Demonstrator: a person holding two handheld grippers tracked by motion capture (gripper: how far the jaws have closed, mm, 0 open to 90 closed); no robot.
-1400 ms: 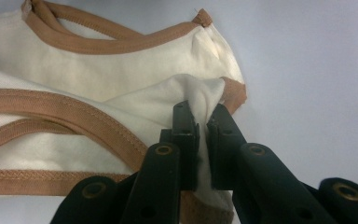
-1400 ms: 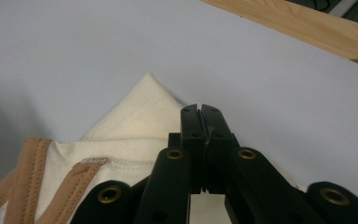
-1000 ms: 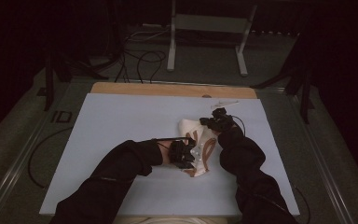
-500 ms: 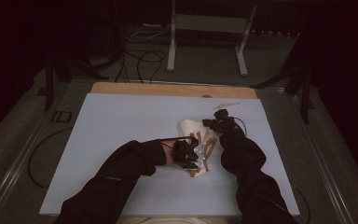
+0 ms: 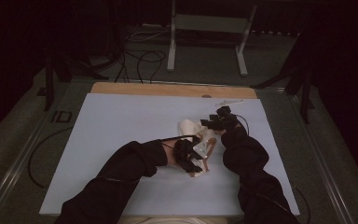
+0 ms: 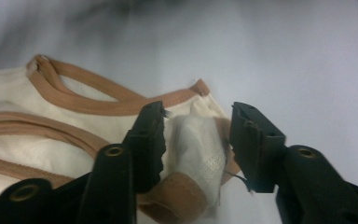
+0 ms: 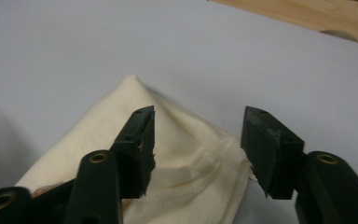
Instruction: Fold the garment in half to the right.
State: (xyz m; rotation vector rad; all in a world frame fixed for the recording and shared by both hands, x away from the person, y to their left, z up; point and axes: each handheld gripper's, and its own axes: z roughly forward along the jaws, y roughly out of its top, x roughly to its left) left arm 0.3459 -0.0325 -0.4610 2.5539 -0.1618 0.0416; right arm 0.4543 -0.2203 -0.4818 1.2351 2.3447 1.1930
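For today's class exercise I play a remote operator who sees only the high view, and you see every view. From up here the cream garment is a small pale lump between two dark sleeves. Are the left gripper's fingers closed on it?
Observer: No. The left gripper is open, with a folded white bit of the cream garment between its fingers.
Operator: What is the brown I can just make out?
Observer: Tan trim bands running along the garment's edges in loops.
Operator: And the right gripper?
Observer: The right gripper is open too, over a plain cream peak of the cloth, with the white table cover behind.
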